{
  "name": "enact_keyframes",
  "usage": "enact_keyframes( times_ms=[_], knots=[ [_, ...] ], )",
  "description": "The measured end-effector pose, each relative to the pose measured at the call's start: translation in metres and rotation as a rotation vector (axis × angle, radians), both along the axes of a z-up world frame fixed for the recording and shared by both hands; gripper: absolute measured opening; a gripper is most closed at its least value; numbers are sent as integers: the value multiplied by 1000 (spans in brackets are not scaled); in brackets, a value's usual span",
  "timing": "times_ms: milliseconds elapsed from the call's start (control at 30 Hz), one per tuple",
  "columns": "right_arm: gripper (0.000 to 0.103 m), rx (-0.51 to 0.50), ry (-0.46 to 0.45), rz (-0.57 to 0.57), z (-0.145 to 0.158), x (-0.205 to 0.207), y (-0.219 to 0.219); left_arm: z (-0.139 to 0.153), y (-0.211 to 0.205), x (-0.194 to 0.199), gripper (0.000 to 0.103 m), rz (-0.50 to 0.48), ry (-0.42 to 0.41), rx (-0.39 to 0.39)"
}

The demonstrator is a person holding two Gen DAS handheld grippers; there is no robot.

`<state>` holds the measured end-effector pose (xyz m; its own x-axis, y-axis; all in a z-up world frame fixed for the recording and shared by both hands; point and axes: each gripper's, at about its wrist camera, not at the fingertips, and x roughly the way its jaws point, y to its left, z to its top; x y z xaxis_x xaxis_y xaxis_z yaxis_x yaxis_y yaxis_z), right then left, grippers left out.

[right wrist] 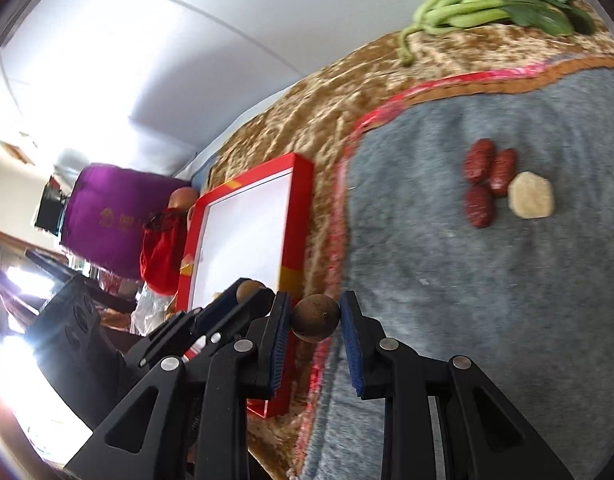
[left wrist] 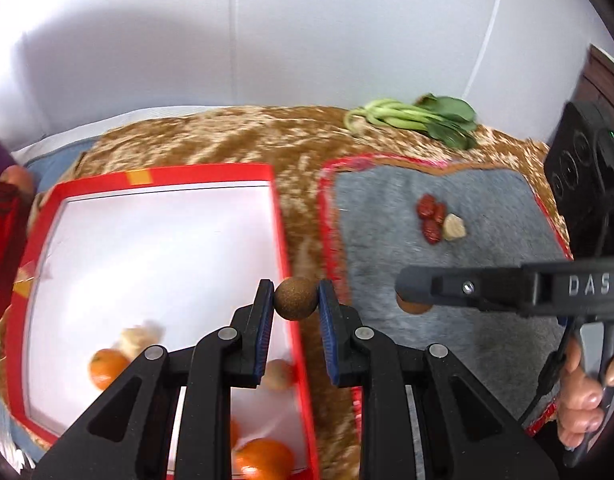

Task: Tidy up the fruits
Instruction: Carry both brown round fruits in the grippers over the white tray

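Note:
My left gripper (left wrist: 296,300) is shut on a small brown round fruit (left wrist: 296,298), held above the right rim of a red-edged white tray (left wrist: 163,176). The tray holds oranges (left wrist: 107,368), a pale lump and other small fruits. My right gripper (right wrist: 315,318) is shut on another brown round fruit (right wrist: 315,317), held above the grey mat's left edge. In the left wrist view the right gripper (left wrist: 413,300) comes in from the right. Three red dates (right wrist: 485,184) and a pale lump (right wrist: 531,195) lie on the grey mat (right wrist: 507,300).
A bunch of leafy greens (left wrist: 419,120) lies at the back on the brown patterned cloth (left wrist: 235,140). A red bag (right wrist: 163,252) and a purple bag (right wrist: 115,220) stand left of the tray. A white wall is behind.

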<state>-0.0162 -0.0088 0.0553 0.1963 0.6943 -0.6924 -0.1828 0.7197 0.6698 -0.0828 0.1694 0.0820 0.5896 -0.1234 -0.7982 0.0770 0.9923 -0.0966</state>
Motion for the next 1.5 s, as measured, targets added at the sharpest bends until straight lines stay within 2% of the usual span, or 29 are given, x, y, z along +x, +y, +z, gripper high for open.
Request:
enact_keyframes(
  times_ms=[167,367,600,933,1367,1500],
  knots=[
    [26,17,-46,64,2,-11,24,2,25,-6,20,62,-9,15],
    [26,36,-91,121,2,-22,47,-4,45,-8,20,119,27,14],
    [26,-3,-90,176,-12,-36,71,-15,49,-7,20,135,80,25],
    [26,-32,-105,247,-19,-45,90,-20,52,-5,20,162,99,45],
    [27,-67,-131,270,-22,-50,101,-25,54,-3,20,186,119,58],
    [27,-69,-132,270,-22,-51,101,-25,57,-3,20,206,123,38]
  ],
)
